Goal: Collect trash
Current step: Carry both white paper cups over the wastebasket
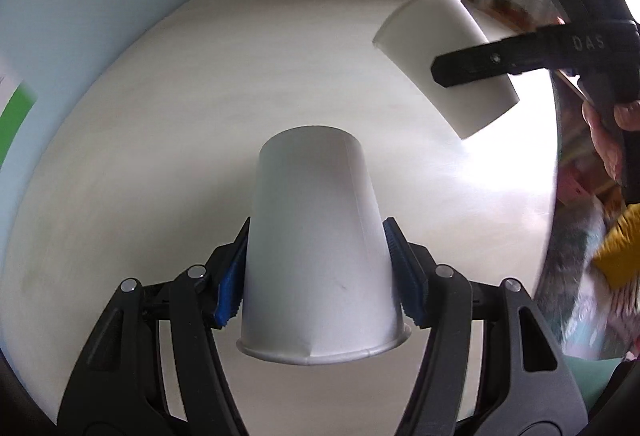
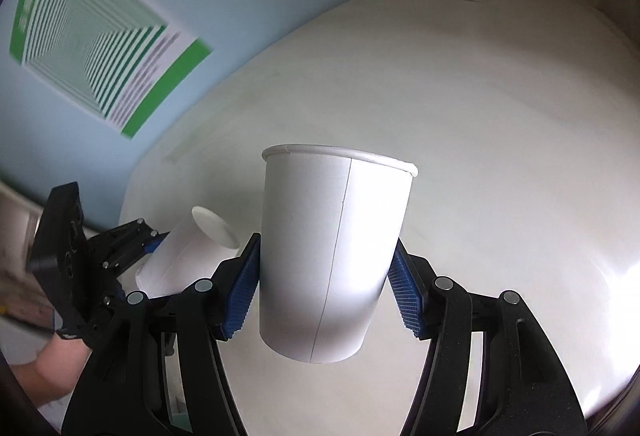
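Each gripper carries a white paper cup above the round white table point(image 1: 192, 123). In the left wrist view, my left gripper point(image 1: 318, 226) is shut on a paper cup point(image 1: 316, 260); the blue pads press its sides, its rim faces the camera and its base points away. At the upper right my right gripper point(image 1: 476, 65) clamps the second cup point(image 1: 436, 47), which is tilted. The right wrist view shows my right gripper point(image 2: 325, 243) shut on that cup point(image 2: 336, 236), rim pointing away. My left gripper point(image 2: 158, 240) with its cup point(image 2: 188, 256) is at the lower left.
A pale blue wall with a green-and-white poster point(image 2: 100, 51) borders the table on the left. Blurred clutter and a yellow item point(image 1: 624, 252) lie past the table's right edge. A person's hand point(image 1: 612, 139) holds the right gripper, and a forearm point(image 2: 52, 364) shows behind the left one.
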`<state>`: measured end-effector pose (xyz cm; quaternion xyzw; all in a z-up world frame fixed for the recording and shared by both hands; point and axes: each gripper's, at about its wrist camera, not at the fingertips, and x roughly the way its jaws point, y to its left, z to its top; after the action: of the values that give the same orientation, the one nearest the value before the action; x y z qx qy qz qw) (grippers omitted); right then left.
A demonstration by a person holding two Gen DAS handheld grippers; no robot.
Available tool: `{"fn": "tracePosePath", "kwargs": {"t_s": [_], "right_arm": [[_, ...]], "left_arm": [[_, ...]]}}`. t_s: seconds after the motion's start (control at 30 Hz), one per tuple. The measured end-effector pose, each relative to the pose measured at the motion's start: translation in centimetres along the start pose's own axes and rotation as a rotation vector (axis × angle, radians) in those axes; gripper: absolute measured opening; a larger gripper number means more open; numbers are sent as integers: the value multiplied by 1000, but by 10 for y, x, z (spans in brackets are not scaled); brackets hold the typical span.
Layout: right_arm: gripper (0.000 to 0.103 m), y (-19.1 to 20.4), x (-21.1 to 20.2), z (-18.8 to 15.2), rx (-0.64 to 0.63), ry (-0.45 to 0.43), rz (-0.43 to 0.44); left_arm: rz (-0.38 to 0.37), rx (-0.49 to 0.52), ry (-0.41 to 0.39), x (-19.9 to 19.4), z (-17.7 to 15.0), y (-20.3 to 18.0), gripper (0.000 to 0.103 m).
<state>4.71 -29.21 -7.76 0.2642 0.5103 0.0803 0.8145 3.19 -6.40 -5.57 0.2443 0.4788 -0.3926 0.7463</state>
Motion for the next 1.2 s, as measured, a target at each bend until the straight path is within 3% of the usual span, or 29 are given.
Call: {"fn": "tracePosePath", "kwargs": {"t_s": [0.23,0.43,0.63,0.93,1.03,1.2], "right_arm": [[61,-93,-107,-96,170,-125,-64],[61,-159,-187,-200,338,-198,-144],[61,-216,-242,-317,532,-256,-199],[61,-274,-233,-459,792,-242,-204],[61,-299,-209,-507,883,-217,-182],[61,-328,-159,-558,985,-188,-140]], "left_arm": [[-124,212,16,15,19,-131,59],[-222,395,40,27,40,-248,59],[-298,570,82,38,33,-362,60],[-372,733,245,101,-23,-482,60],[-381,772,298,134,-46,-509,60],[-390,803,417,194,-83,-537,59]]}}
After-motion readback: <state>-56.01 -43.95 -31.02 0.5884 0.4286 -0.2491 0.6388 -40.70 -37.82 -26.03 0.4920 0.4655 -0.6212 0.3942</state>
